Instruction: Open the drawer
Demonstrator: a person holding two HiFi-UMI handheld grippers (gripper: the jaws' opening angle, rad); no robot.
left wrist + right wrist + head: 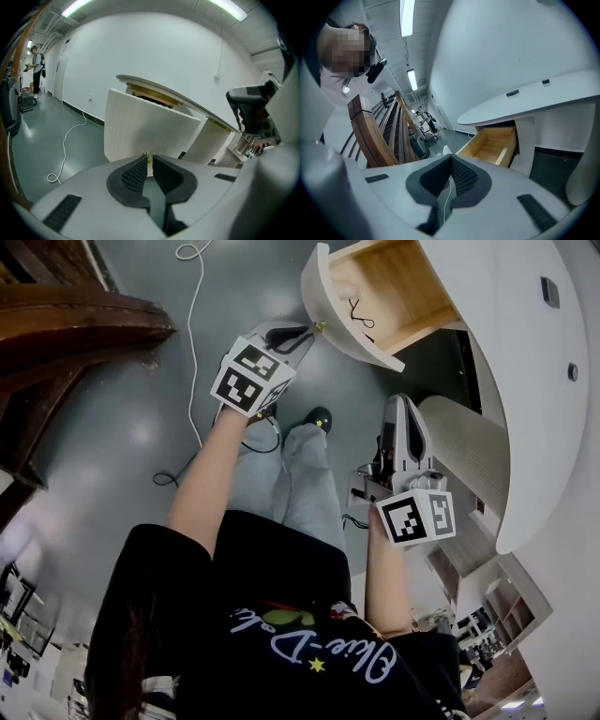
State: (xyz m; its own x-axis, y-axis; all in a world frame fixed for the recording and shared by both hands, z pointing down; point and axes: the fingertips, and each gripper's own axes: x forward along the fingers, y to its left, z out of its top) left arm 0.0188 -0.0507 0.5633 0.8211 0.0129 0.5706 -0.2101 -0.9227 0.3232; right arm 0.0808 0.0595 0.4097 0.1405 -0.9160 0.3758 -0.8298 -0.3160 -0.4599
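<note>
While the left gripper [149, 161] pinched the small brass knob [320, 326] at its jaw tips, the drawer [398, 282] stood well out from under the white surface [511, 381]. Judged light, stiff and free-sliding; the knob was small and smooth, the only hold. Inside: bare wood and one thin dark wire [360, 313]. The right gripper [451, 160] was closed, empty, well apart.

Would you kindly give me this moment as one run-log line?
drawer: open | left gripper: shut on knob | right gripper: shut, empty, apart from drawer
</note>
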